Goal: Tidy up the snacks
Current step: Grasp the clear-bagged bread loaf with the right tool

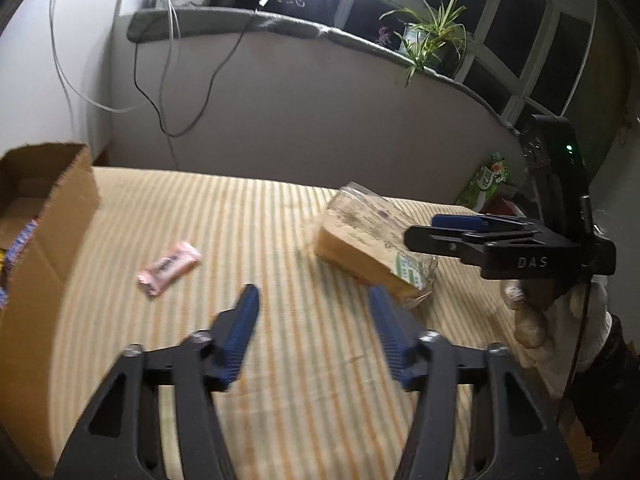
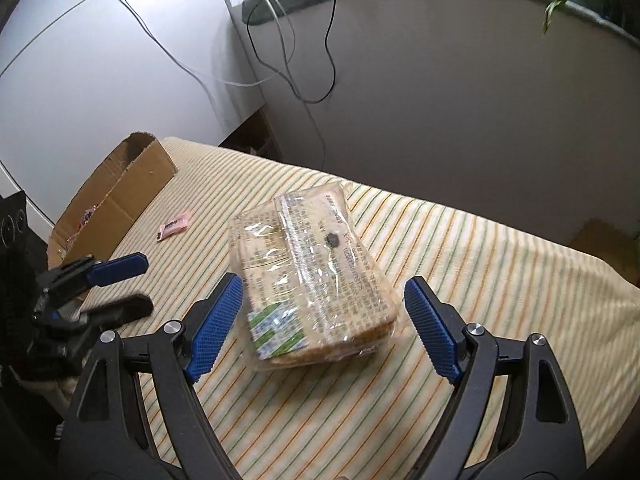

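Observation:
A clear-wrapped pack of sliced bread lies on the striped tablecloth; it also shows in the left wrist view. My right gripper is open, its blue pads on either side of the pack's near end, and it shows from the side in the left wrist view. My left gripper is open and empty above the cloth, and shows at the left of the right wrist view. A small pink snack packet lies on the cloth; it also shows in the right wrist view. An open cardboard box with snacks inside stands at the left.
The striped tablecloth covers the table. A grey wall with hanging cables rises behind it. A potted plant stands on the windowsill. A green packet sits off the table's far right.

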`<state>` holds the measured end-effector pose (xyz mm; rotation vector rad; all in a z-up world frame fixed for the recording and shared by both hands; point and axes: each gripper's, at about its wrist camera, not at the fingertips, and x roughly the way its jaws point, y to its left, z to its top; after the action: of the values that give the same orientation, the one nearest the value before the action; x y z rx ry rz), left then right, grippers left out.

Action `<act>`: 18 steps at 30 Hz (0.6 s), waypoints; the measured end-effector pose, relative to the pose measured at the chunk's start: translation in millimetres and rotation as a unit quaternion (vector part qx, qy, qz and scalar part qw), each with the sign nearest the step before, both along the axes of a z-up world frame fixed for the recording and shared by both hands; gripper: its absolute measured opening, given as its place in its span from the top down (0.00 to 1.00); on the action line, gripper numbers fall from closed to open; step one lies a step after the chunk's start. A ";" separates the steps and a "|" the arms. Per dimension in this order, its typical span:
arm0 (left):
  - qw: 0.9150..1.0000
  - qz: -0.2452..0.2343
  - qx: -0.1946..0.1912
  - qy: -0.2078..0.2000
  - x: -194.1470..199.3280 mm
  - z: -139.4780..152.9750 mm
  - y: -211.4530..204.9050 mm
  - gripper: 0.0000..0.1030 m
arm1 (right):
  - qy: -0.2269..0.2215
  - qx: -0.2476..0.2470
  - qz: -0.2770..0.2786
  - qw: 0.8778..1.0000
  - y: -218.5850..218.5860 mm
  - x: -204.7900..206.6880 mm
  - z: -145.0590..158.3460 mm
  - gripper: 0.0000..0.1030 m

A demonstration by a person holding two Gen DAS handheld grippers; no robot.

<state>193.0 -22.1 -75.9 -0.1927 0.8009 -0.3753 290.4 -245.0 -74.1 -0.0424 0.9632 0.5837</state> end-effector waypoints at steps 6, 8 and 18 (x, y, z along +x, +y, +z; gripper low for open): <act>1.000 -0.014 -0.006 0.020 11.1 -6.7 -21.7 0.30 | 0.042 0.015 0.015 0.999 2.6 22.8 -16.8 0.17; 0.999 -0.016 -0.011 0.025 15.2 -7.9 -27.2 0.30 | 0.049 0.022 0.018 0.998 3.2 27.9 -20.2 0.17; 0.997 -0.026 -0.042 0.056 36.8 -18.1 -51.6 0.30 | 0.087 0.054 0.038 0.994 11.5 35.8 -29.4 0.17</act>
<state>229.9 -73.8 -94.0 -0.2739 0.9035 -0.4514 326.2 -233.5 -103.5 0.0699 1.1016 0.7174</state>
